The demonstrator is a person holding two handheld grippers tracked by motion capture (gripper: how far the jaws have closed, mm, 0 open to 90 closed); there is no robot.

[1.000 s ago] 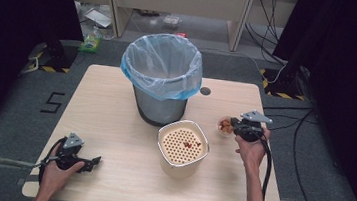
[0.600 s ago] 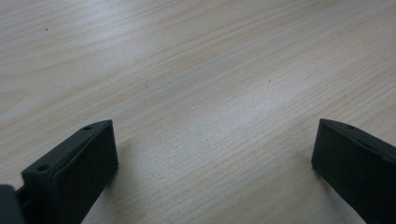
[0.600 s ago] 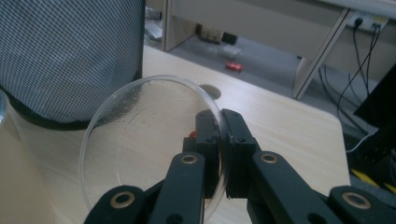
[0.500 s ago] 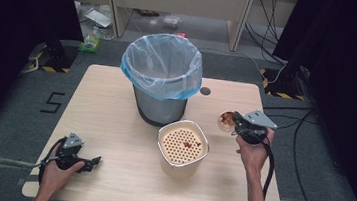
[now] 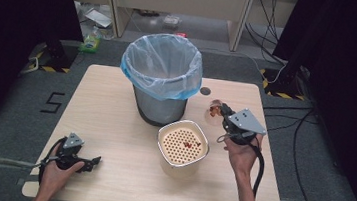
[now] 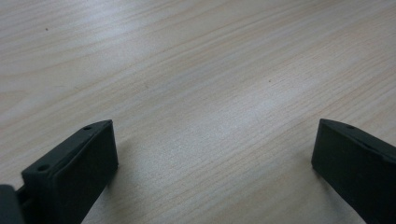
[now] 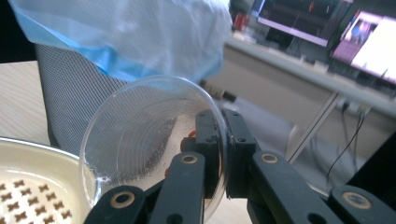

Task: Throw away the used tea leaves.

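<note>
Lower left of the high view, my left gripper (image 5: pixel 90 161) rests on the tabletop (image 5: pixel 113 124), fingers spread, nothing between them. At centre stands the lined bin (image 5: pixel 161 76), the strainer bowl (image 5: pixel 182 143) below it. Right of centre, my right gripper (image 5: pixel 217 108) pinches the tilted clear bowl (image 7: pixel 149 140) by its rim, bin up-left and nearer this hand.
</note>
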